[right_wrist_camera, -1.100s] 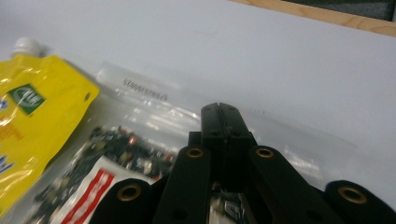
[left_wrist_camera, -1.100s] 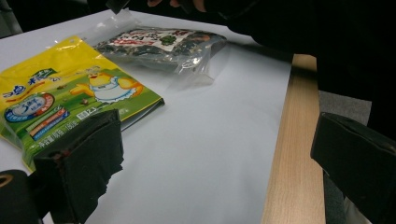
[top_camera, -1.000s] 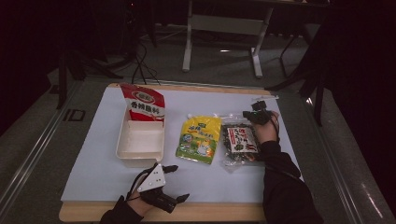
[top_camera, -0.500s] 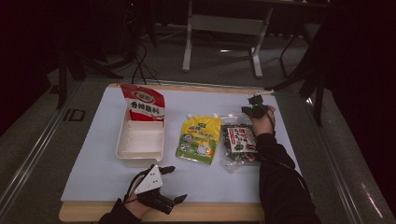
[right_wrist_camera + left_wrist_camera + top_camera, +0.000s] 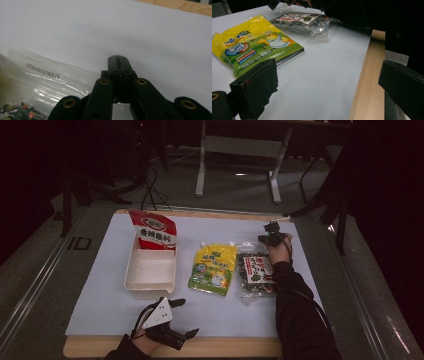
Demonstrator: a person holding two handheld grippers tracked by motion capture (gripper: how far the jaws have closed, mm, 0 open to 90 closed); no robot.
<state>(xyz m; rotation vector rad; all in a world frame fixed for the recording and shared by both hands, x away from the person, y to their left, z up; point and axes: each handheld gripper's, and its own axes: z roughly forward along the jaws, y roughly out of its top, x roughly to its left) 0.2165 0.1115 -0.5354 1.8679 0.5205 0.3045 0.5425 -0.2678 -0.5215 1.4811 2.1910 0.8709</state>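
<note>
A yellow snack bag lies flat mid-table on the white sheet. To its right lies a clear bag of dark snacks. My right gripper is at that bag's far end, jaws pressed together, tips over the white sheet just beside the bag's clear sealed edge; nothing shows between them. My left gripper rests near the table's front edge, open wide and empty, pointing toward the yellow bag.
A white tray sits left of the yellow bag, with a red snack bag leaning at its far end. The wooden table edge runs along the front. A person's dark sleeve crosses the right side.
My right gripper has shifted a little farther away and to the left, to the far end of the dark snack bag. The left gripper has stayed in place.
</note>
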